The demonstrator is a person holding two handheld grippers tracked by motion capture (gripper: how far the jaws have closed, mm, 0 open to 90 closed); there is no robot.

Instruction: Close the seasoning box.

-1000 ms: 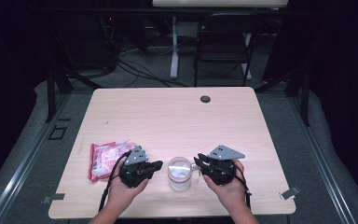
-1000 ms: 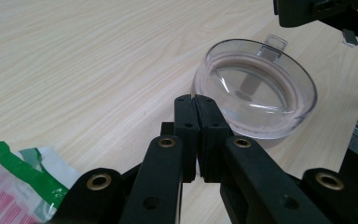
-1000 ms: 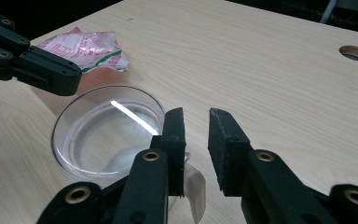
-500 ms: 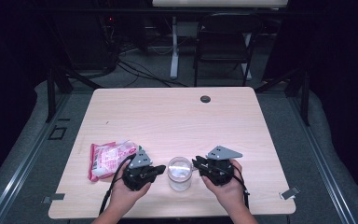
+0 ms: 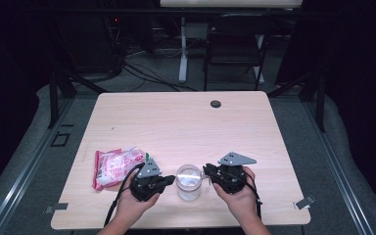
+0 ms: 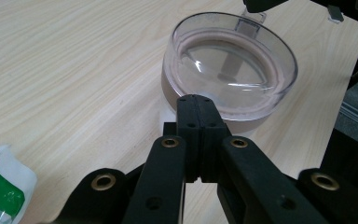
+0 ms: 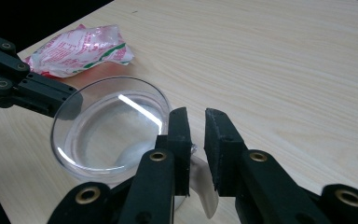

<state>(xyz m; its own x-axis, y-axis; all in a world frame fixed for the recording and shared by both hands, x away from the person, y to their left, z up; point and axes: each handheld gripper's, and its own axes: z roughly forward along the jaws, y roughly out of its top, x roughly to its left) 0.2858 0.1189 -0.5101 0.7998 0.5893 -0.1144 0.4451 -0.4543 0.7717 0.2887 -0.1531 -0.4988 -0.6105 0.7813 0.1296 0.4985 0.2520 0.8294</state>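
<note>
A clear plastic cup [image 5: 188, 182] stands near the table's front edge, between my two grippers. In the left gripper view, my left gripper [image 6: 196, 99] has its jaws pressed together on nothing, their tips right at the cup's [image 6: 228, 60] near wall. My right gripper [image 7: 196, 112] reaches the cup [image 7: 107, 135] from the opposite side. Its jaws stand a narrow gap apart with the cup's clear handle [image 7: 200, 184] caught between them. A red and white packet [image 5: 115, 165] lies just left of the left gripper [image 5: 172, 179].
The light wooden table [image 5: 186, 127] has a dark round hole [image 5: 216, 104] near its far edge. A black chair [image 5: 235, 44] and cables sit on the floor beyond. The table's front edge lies close behind both hands.
The right gripper has edged slightly left toward the cup. The left gripper, cup and packet have hardly moved.
</note>
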